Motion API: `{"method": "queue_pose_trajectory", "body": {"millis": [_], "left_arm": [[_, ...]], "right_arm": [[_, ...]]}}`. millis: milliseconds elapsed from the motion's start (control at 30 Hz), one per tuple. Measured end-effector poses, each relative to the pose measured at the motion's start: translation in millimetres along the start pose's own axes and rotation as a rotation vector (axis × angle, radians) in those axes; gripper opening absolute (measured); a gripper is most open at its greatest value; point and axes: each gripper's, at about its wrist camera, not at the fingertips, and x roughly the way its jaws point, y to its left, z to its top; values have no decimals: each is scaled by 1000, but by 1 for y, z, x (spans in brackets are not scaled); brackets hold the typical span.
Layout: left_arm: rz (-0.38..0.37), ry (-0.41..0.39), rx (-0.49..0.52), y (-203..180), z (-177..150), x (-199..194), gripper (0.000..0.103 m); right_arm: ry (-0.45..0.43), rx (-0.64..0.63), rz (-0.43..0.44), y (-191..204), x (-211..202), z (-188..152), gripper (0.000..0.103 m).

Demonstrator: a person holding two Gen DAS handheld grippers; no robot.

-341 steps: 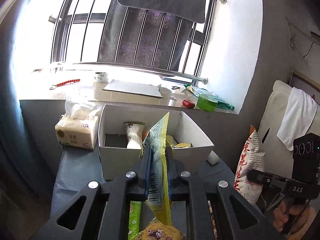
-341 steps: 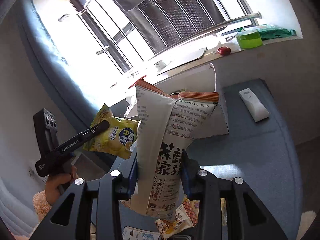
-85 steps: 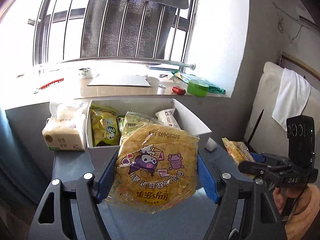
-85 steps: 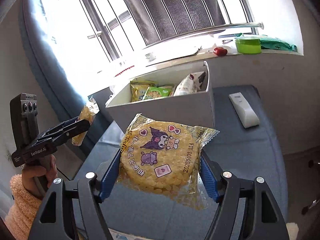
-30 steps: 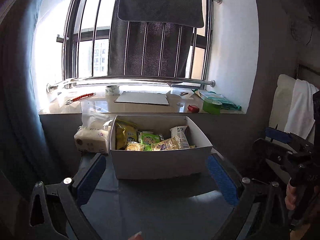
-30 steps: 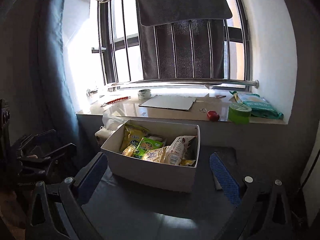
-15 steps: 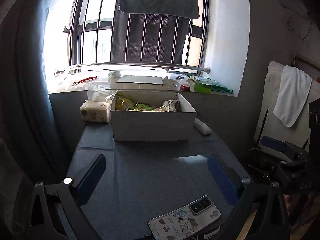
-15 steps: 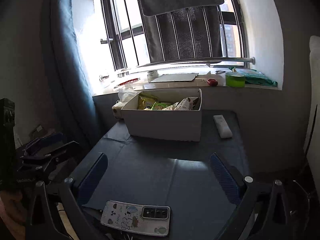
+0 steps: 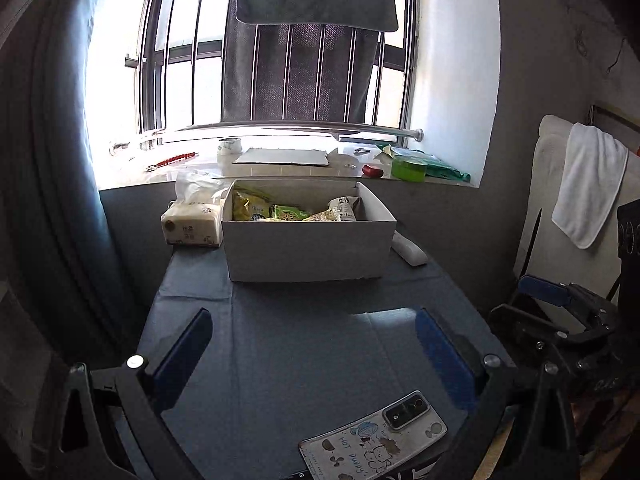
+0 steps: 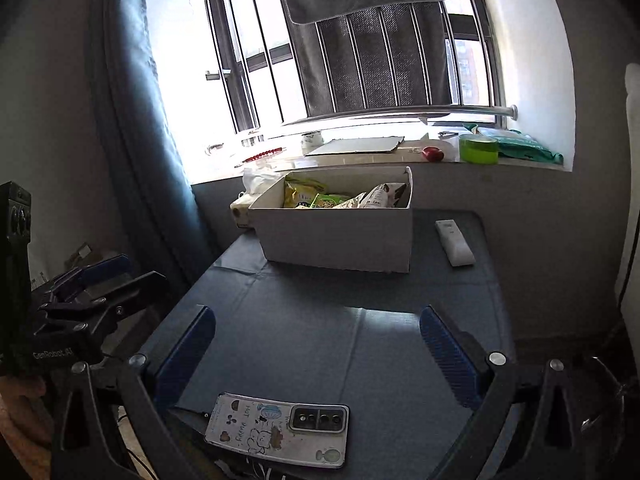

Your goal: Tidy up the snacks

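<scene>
Blue pads, left: my left gripper [image 9: 312, 344] was spread wide, nothing between the pads, hovering over the near end of the table [image 9: 304, 332].
Blue pads, right: my right gripper [image 10: 316, 344] was likewise spread wide and empty, also at the near end.
Phone: a phone [image 10: 278, 428] in a cartoon case lay face down at the near table edge, just under both claws; I judged it no part of the job.
Table middle: I saw no loose snack packet on the blue cloth between the claws and the box.
Key relation: the white box [image 9: 306, 246] sat straight ahead of both claws at the far end, long axis running left to right, open top up; neither hand looked clearly nearer.
Box contents: the snacks [image 9: 296, 210] were all inside, a yellow bag at left, a green packet in the middle, a white pack leaning at right, some pale wrappers in front.
Beside box: a tissue pack [image 9: 192, 224] touched or sat just beside its left wall; a white remote [image 10: 454, 242] lay near its right side.
Far: a windowsill [image 10: 400, 152] with a green tub and small clutter.
Judgement: sorting looked finished; I saw nothing left to grab.
</scene>
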Motion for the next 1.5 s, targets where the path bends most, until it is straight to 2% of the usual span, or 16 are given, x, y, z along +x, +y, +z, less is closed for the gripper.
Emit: {"method": "queue_pose_trajectory", "body": {"millis": [1500], "left_arm": [[-1, 8, 19, -8, -4, 3, 103]], "right_arm": [[6, 6, 17, -1, -3, -2, 103]]}}
